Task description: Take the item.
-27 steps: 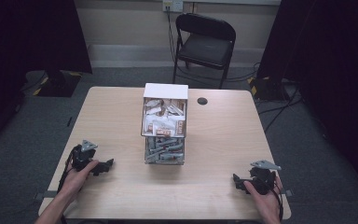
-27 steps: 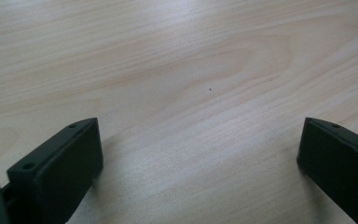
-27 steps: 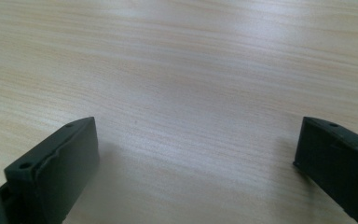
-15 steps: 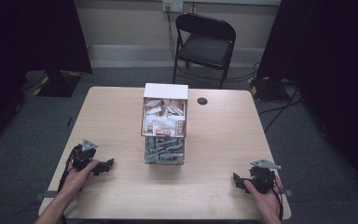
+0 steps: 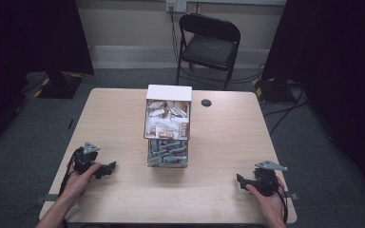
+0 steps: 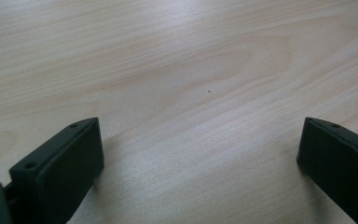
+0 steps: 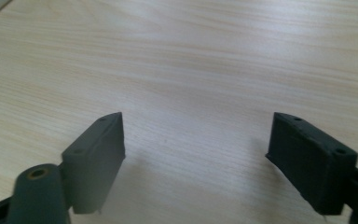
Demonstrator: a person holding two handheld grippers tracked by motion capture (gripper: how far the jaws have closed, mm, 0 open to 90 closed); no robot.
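While a person's hands rest near the table's [image 5: 123, 118] front corners, the left gripper [image 5: 108, 167] and right gripper [image 5: 240, 180] each lie low on the pale wood, jaws spread wide with bare tabletop between them. A clear box [image 5: 168, 130] of small packets, with a white top, stands mid-table between the grippers, well apart from both. Beside it sits a small dark disc [image 5: 206, 102]. A black folding chair [image 5: 209, 45] stands beyond.

Light wood bench [image 5: 114, 118]: clear box of packets [image 5: 168, 131] at centre; small black disc [image 5: 206, 102] near the far edge.
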